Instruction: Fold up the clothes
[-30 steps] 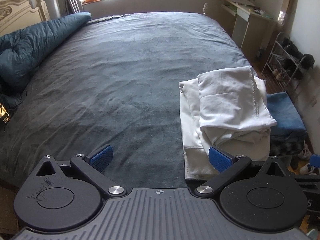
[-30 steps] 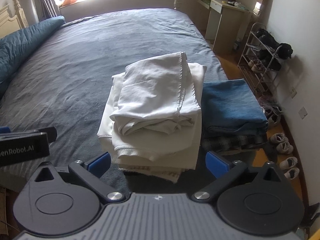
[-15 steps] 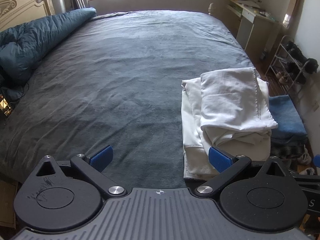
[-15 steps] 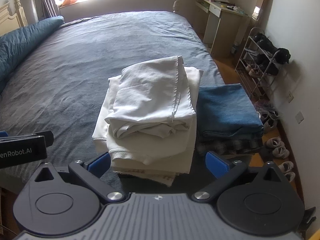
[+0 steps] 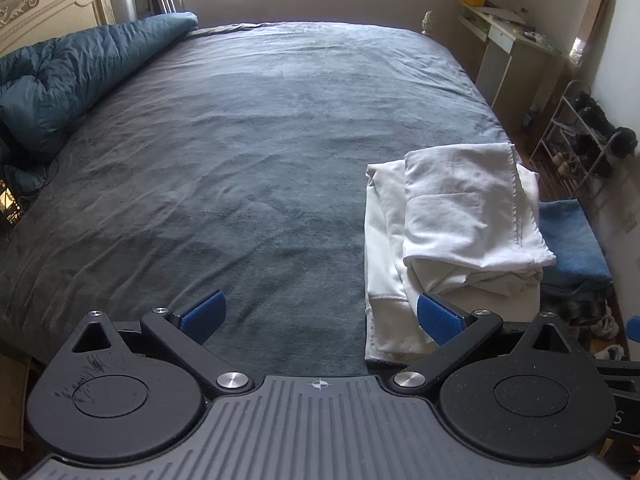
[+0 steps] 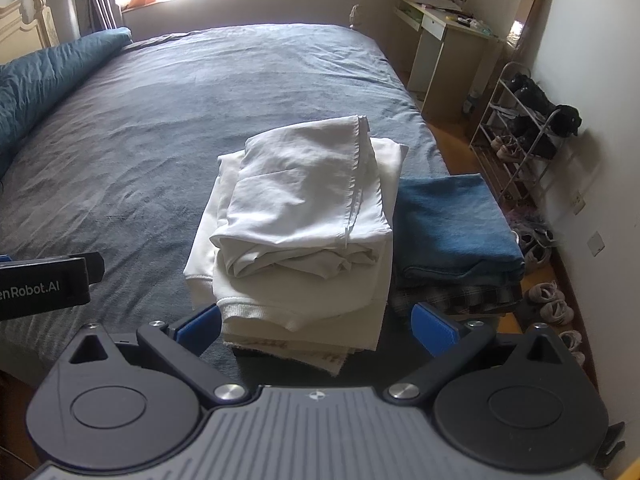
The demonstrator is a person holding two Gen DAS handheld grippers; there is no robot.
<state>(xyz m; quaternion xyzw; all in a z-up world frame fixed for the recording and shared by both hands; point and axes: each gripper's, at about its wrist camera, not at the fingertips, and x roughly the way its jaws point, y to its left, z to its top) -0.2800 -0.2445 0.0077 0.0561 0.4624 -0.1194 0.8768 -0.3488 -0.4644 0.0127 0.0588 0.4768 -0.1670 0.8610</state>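
A stack of folded white clothes (image 5: 460, 220) (image 6: 304, 216) lies at the near right corner of the dark grey bed (image 5: 260, 140) (image 6: 160, 120). Beside it on the right sits a folded blue garment (image 6: 448, 224) (image 5: 572, 240) on top of a plaid one (image 6: 460, 296). My left gripper (image 5: 320, 314) is open over the bare bedspread, left of the white stack, holding nothing. My right gripper (image 6: 316, 326) is open too, its blue pads either side of the stack's near edge and short of it. The left gripper's body (image 6: 44, 284) shows at the left edge of the right wrist view.
A teal duvet (image 5: 72, 76) is bunched along the bed's left side by the headboard (image 5: 36, 8). A desk (image 6: 444, 44) and a shoe rack (image 6: 524, 124) stand along the right wall. Loose shoes (image 6: 552, 304) lie on the floor beside the bed.
Both grippers have drawn back a little from the bed, so the stacks look slightly farther away. The clothes have not moved and both grippers stay open.
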